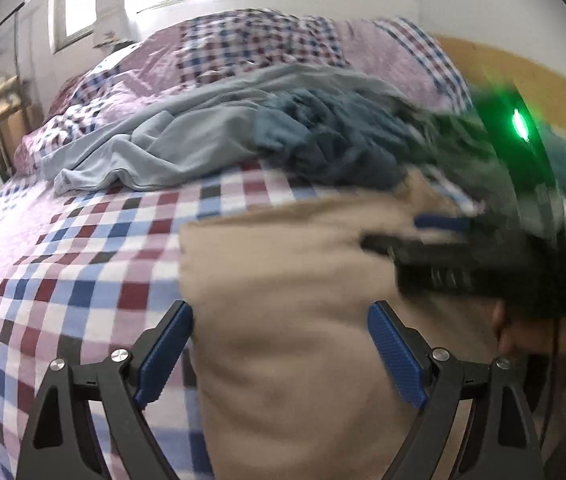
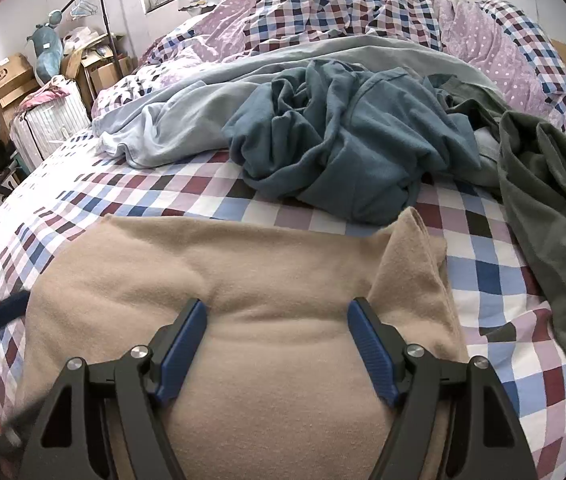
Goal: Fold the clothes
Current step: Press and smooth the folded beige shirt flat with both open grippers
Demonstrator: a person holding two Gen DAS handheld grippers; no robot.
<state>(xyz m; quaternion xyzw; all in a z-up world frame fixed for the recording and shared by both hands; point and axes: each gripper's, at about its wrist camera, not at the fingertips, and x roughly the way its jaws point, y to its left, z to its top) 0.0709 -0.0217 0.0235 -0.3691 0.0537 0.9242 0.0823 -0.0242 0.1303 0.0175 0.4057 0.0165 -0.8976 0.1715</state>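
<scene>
Right gripper (image 2: 277, 346): your jaws gape, pressing the tan garment (image 2: 243, 280).
Left gripper (image 1: 281, 350): yours gapes too, holding nothing.
Fold: smooth the raised corner (image 2: 407, 248) before pinching.

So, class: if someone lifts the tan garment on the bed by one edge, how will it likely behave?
The tan garment would probably droop: it lies limp, with soft dents. Its fuzzy surface suggests it won't slip easily from the fingers. The folded flap at its far corner may fall open.
</scene>
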